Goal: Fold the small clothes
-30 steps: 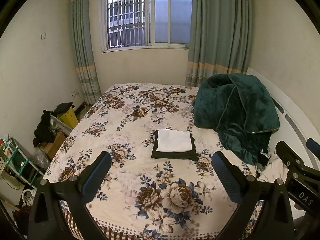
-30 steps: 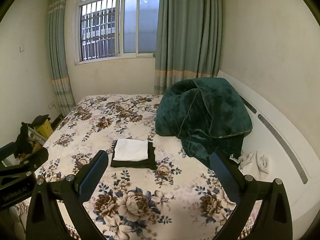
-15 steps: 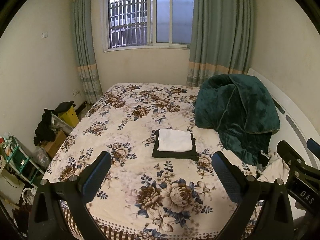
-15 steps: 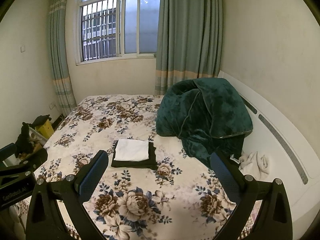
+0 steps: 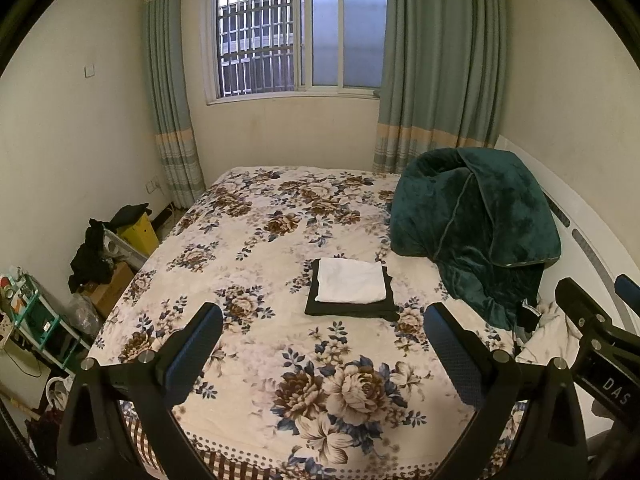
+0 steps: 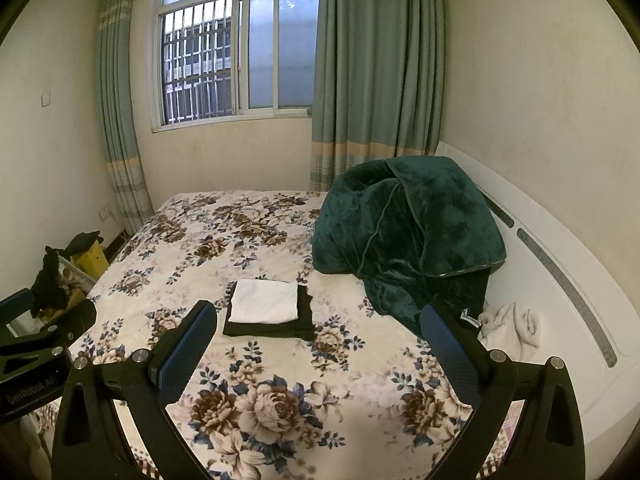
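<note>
Left gripper point(image 5: 322, 330) spread wide, nothing between its fingers. Right gripper point(image 6: 318, 326) likewise spread and empty. Both held above the near end of the bed point(image 5: 256, 240), side by side. Ahead of both, past the fingertips: folded white cloth point(image 5: 352, 281) lying on top of a folded black cloth point(image 5: 350, 309), a neat stack flat on the floral cover. Ahead and right of the stack: green blanket point(image 5: 476, 232), heaped. White rag point(image 6: 510, 324) crumpled below the blanket, by the headboard point(image 6: 560, 280).
</note>
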A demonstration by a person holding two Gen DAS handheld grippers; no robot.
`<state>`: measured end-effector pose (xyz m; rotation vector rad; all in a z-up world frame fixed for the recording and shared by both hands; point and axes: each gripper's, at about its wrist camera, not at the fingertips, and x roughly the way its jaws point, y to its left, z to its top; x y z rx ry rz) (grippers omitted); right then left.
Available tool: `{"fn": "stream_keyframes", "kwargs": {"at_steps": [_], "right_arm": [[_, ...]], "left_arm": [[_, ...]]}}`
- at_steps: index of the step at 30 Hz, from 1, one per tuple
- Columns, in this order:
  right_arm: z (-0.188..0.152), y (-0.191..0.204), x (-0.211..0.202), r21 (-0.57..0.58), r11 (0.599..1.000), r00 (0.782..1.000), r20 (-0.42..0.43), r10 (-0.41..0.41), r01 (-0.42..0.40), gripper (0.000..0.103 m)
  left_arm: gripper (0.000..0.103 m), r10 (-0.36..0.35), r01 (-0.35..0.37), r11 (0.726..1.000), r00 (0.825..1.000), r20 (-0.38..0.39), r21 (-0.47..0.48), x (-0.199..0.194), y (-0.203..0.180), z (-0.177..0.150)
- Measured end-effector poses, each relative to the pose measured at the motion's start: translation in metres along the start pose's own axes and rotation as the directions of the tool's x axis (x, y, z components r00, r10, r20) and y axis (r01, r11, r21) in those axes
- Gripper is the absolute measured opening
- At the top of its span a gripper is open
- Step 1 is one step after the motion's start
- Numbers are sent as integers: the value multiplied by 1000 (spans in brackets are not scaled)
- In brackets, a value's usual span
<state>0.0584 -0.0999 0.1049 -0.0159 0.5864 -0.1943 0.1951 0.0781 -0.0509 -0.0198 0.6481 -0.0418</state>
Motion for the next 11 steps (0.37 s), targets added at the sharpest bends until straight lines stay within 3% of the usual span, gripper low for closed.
{"fn": "stream_keyframes", "kwargs": {"at_steps": [11], "right_arm": [[-3,0,-2,3,1000,1000,0,-5,5,103]], "left_arm": [[103,9,-9,1000,1000,25,11,-6,5,2]]}}
